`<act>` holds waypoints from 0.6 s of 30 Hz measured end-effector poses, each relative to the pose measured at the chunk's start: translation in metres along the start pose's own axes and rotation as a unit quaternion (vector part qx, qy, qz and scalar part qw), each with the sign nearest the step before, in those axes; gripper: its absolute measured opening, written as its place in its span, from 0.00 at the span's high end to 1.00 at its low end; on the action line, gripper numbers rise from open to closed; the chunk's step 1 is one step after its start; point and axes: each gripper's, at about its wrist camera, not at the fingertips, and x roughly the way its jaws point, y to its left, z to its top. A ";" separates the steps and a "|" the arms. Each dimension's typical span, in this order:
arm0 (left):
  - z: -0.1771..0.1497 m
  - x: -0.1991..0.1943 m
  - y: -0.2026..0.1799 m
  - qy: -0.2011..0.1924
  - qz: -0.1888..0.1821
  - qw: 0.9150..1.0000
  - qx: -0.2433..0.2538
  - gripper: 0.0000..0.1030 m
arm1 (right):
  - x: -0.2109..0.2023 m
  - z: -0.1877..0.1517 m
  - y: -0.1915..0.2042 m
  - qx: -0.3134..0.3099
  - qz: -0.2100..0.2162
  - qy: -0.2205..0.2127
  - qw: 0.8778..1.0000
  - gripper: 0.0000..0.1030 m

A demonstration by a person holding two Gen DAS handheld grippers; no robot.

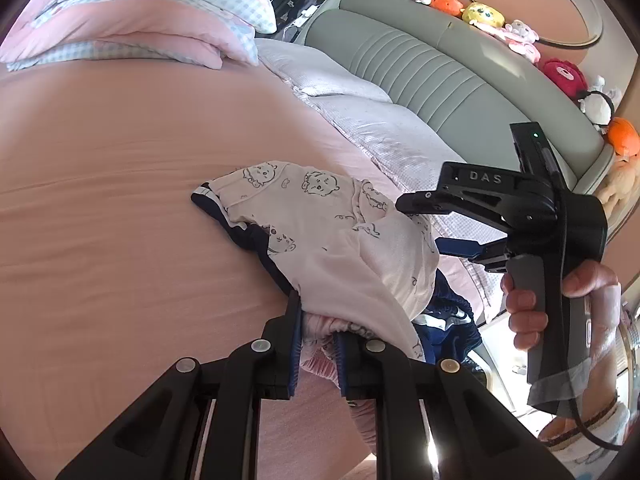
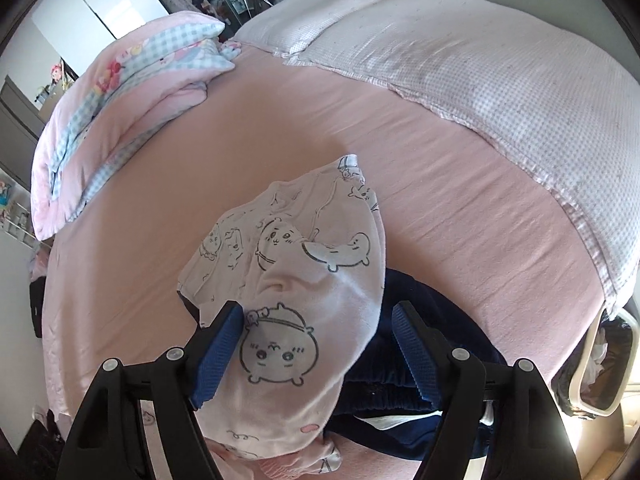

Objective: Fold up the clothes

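Observation:
A pale pink garment with cartoon prints lies bunched on the pink bed sheet, on top of a navy garment. My left gripper is shut on the pink garment's gathered edge, fabric pinched between its blue pads. My right gripper is open, its jaws wide apart over the pink and navy garments; it also shows in the left wrist view, at the pile's right side.
A folded pink and blue-check quilt lies at the far left. A white checked blanket lies along the grey padded headboard. Plush toys sit on its ledge. The bed edge is near right.

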 end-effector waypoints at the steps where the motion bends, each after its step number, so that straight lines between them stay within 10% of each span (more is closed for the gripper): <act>1: 0.000 0.000 0.000 0.001 0.000 1.000 0.001 0.88 | 0.003 0.003 0.002 0.000 -0.010 0.003 1.000 0.26; 10: -0.002 -0.001 -0.002 0.009 0.000 1.000 0.015 0.88 | 0.033 0.016 0.015 -0.001 -0.074 0.045 0.996 0.26; 18: -0.004 0.004 -0.003 0.020 0.000 1.000 0.018 0.88 | 0.041 0.011 0.013 0.027 -0.047 0.059 0.997 0.59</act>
